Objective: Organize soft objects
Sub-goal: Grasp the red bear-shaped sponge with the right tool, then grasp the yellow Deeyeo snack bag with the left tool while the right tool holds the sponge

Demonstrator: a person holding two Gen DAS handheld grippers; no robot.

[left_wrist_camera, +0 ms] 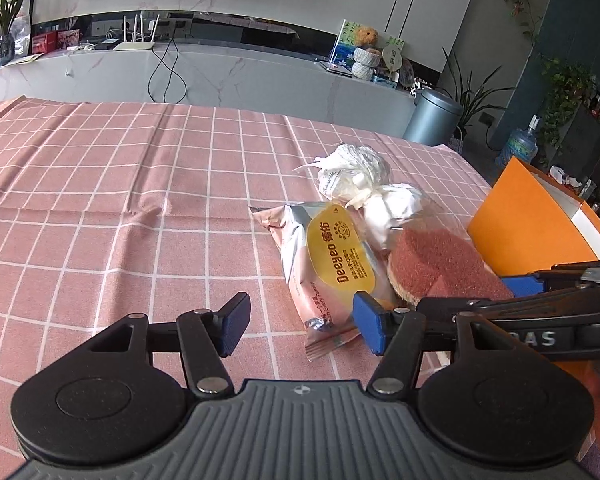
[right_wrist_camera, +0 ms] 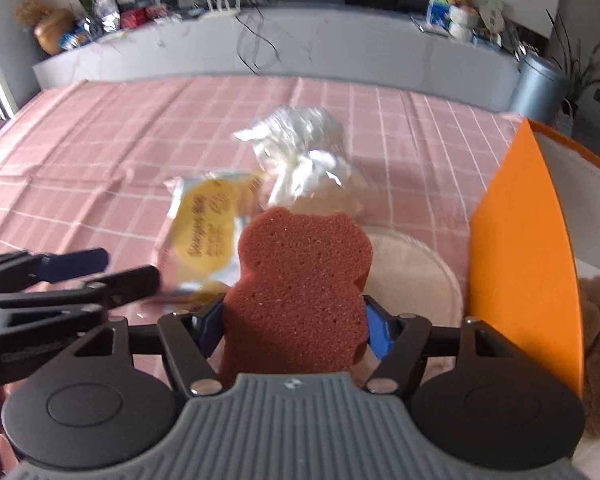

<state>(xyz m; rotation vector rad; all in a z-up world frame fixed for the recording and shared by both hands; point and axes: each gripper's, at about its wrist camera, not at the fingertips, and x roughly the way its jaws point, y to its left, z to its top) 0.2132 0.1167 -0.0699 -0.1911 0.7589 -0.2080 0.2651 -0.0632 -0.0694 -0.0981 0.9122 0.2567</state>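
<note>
One worktop (left_wrist_camera: 100,184) is seen, covered by a pink cloth with a white grid. One orange box (right_wrist_camera: 524,240) with a white interior stands open at the right edge of the worktop, and one brown plush toy (right_wrist_camera: 598,344) is seen lying inside it. One crumpled white plastic bag (left_wrist_camera: 360,176) lies near the middle of the worktop, its contents not being identifiable. One silver and pink wet-wipe packet (left_wrist_camera: 332,264) with a yellow "Deeyeo" label lies just in front of the bag, touching it. One reddish-brown sponge (right_wrist_camera: 300,292), cut in a bear-head outline, is held between the fingers of the right gripper (right_wrist_camera: 296,328) and is pinched at its lower sides, raised above the worktop just beside the orange box. One pale round pad (right_wrist_camera: 416,268) is seen on the cloth behind the sponge, between the packet and the box. Two grippers are counted. The left gripper (left_wrist_camera: 300,320) is held low over the worktop with its fingers spread wide and nothing between them; its right blue fingertip overlaps the near end of the wet-wipe packet in the left wrist view, though contact cannot be told.
</note>
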